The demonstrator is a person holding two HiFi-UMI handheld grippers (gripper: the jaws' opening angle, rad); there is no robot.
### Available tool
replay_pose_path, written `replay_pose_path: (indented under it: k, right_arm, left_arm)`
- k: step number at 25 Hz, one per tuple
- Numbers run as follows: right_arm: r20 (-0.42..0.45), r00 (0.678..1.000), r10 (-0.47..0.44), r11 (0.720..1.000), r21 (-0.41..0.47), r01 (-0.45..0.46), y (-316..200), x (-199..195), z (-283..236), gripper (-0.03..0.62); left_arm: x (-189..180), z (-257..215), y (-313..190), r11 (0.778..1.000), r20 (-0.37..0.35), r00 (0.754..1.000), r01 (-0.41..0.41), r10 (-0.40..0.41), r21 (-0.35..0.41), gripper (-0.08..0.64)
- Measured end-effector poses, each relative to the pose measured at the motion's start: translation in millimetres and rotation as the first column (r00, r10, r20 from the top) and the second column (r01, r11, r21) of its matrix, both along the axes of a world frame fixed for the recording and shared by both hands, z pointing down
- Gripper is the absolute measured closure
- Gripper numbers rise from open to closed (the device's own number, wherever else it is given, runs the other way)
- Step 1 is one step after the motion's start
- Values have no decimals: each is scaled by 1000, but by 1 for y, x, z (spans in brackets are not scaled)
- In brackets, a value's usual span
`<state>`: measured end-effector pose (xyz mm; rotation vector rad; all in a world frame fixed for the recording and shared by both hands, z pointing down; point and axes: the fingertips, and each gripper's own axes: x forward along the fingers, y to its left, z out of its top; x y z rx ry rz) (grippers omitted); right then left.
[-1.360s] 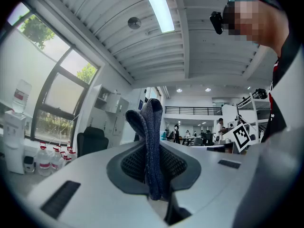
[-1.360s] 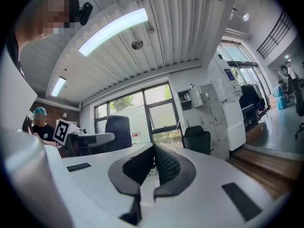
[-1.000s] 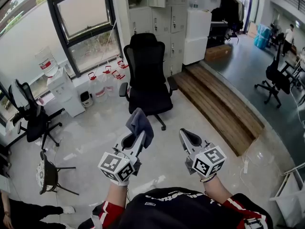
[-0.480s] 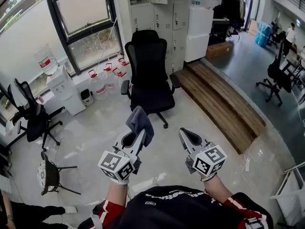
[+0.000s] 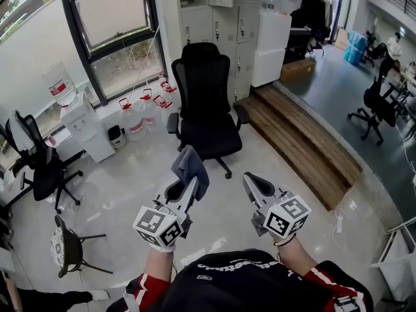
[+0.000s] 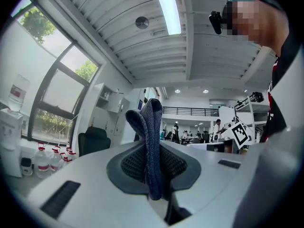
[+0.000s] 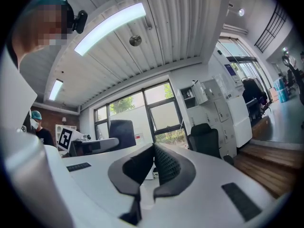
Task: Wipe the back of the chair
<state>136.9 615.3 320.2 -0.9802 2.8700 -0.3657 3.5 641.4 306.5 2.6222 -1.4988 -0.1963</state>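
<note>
Your left gripper point(image 5: 184, 190) is clamped on a folded blue-grey cloth point(image 5: 192, 166), well short of the black office chair point(image 5: 203, 99). Your right gripper point(image 5: 258, 187), equally short of the chair, has its jaws pressed together on nothing. The chair's seat faces you.

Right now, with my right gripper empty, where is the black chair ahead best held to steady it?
Probably by its headrest, from above: the black chair faces you, and that top edge is narrow and free. Open the right gripper first.
</note>
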Motion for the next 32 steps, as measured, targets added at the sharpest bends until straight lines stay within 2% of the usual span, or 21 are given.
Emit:
replay_pose_path:
  k: [9, 14, 22, 29, 32]
  right_arm:
    - [-43, 999, 12, 999, -33, -14, -30, -23, 19, 583]
    - [-44, 999, -4, 999, -42, 3, -71, -29, 30, 583]
    - [-20, 999, -39, 998, -49, 38, -193, -42, 36, 583]
    - [6, 997, -77, 997, -19, 77, -322, -34, 25, 583]
    - [22, 997, -80, 997, -14, 80, -367, -24, 24, 583]
  left_arm:
    - [-27, 19, -33, 999, -29, 999, -13, 12, -31, 502]
    - [-31, 32, -72, 998, -20, 1000, 1, -3, -56, 502]
    - [-42, 27, -184, 997, 7, 999, 37, -36, -62, 502]
    - [-27, 15, -312, 996, 2, 999, 52, -52, -66, 502]
    - [-18, 8, -354, 996, 42, 996, 75, -73, -57, 502]
